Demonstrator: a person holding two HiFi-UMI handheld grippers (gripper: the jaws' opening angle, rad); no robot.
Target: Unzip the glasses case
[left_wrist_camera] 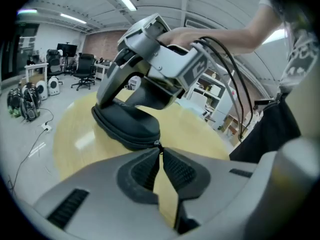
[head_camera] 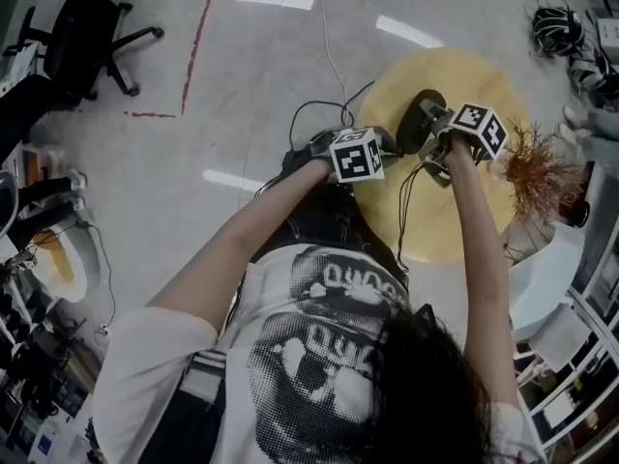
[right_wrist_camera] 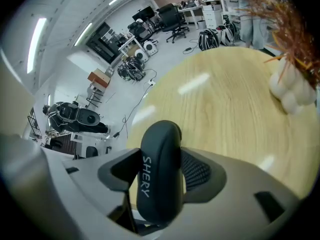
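A black zipped glasses case is held over the round wooden table. My right gripper is shut on it: in the right gripper view the case, printed SHERY, fills the space between both pads. In the left gripper view the case hangs tilted above the table, with the right gripper's body clamped over its top. My left gripper is shut, its tips pinched together on the small zipper pull at the case's near end. In the head view the left gripper sits just left of the case.
A bunch of dried orange stems in a white vase stands at the table's right edge, close to the right gripper. A black office chair and loose cables are on the floor. Shelving stands to the right.
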